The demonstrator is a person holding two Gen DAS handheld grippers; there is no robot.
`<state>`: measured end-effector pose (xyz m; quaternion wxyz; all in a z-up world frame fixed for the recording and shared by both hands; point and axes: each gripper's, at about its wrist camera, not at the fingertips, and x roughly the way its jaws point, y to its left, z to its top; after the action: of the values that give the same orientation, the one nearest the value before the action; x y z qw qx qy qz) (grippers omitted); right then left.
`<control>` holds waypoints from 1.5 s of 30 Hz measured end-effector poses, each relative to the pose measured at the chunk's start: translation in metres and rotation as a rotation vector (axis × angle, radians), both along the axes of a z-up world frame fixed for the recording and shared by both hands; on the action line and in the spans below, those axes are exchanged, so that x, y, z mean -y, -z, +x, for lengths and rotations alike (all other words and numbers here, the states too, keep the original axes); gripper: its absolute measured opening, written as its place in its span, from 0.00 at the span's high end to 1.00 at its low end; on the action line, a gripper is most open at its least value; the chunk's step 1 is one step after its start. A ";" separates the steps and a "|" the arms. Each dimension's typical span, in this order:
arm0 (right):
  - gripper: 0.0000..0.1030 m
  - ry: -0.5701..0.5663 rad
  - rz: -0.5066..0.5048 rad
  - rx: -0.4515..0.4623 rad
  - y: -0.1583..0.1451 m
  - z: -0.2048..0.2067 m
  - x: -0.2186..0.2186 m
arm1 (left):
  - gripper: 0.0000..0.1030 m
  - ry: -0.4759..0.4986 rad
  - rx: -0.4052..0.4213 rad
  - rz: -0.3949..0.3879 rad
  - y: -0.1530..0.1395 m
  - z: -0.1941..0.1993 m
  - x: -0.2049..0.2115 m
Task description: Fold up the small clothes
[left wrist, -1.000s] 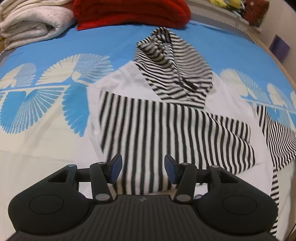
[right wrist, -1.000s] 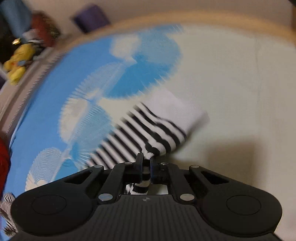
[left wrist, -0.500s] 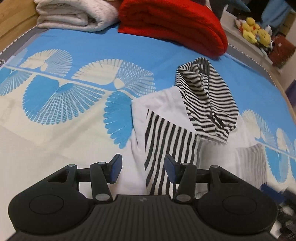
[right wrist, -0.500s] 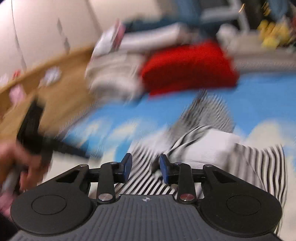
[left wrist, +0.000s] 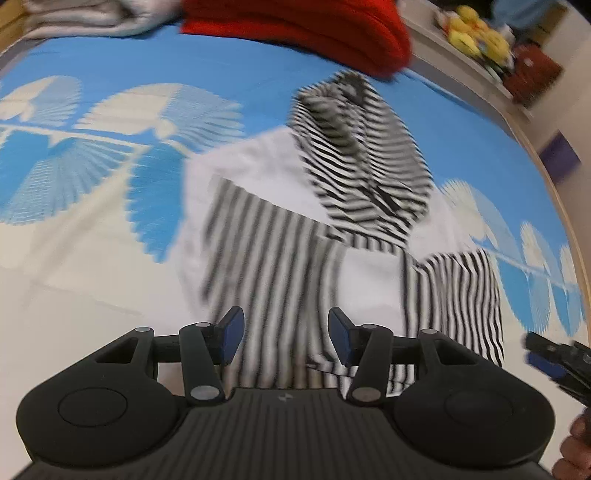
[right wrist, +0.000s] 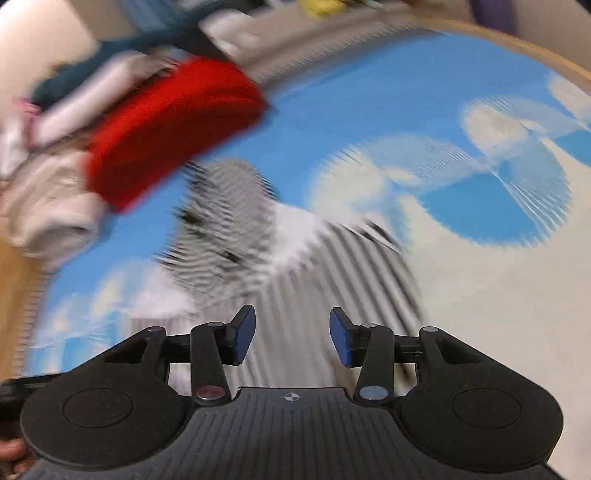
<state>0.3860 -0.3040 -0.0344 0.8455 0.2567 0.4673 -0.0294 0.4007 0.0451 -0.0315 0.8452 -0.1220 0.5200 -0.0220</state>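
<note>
A small black-and-white striped hooded top (left wrist: 332, 236) lies on the blue and cream patterned bedspread (left wrist: 92, 229). Both sleeves are folded across its white body, the hood (left wrist: 362, 158) pointing away. My left gripper (left wrist: 286, 341) is open and empty above the garment's near hem. My right gripper (right wrist: 291, 338) is open and empty over the same top (right wrist: 314, 295), which is blurred in the right wrist view. The right gripper's tip also shows at the right edge of the left wrist view (left wrist: 554, 360).
A folded red blanket (left wrist: 295, 29) and a folded white towel (left wrist: 92, 18) lie at the far edge of the bed. A shelf with yellow toys (left wrist: 476, 29) stands beyond. The bed's wooden rim (left wrist: 561, 206) curves along the right.
My right gripper let go of the striped sleeve, which now lies folded across the body, and it opened wide. My left gripper stayed open and swung sideways over the garment.
</note>
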 end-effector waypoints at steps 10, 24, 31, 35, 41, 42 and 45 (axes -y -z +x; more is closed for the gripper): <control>0.54 0.016 0.128 -0.129 0.031 0.017 0.012 | 0.27 0.183 0.009 0.118 0.036 0.010 0.100; 0.54 0.071 0.190 -0.192 0.044 0.018 0.027 | 0.92 -0.216 0.160 0.254 -0.005 -0.014 0.031; 0.54 0.138 0.149 -0.282 0.064 0.015 0.030 | 0.86 -0.357 0.020 0.228 0.004 -0.017 -0.035; 0.55 0.156 0.129 -0.310 0.070 0.015 0.030 | 0.85 -0.321 0.060 0.150 -0.001 -0.017 -0.043; 0.55 0.128 0.069 -0.289 0.064 0.018 0.021 | 0.81 -0.185 -0.076 0.017 0.031 -0.006 -0.035; 0.55 0.137 0.074 -0.301 0.067 0.018 0.022 | 0.81 -0.193 -0.138 -0.002 0.043 -0.004 -0.038; 0.55 0.166 0.089 -0.308 0.066 0.018 0.025 | 0.81 -0.217 -0.201 0.039 0.058 -0.004 -0.043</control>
<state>0.4044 -0.3285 -0.1005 0.7465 0.3241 0.5691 -0.1175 0.3969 0.0881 -0.0899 0.7886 -0.1624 0.5860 0.0920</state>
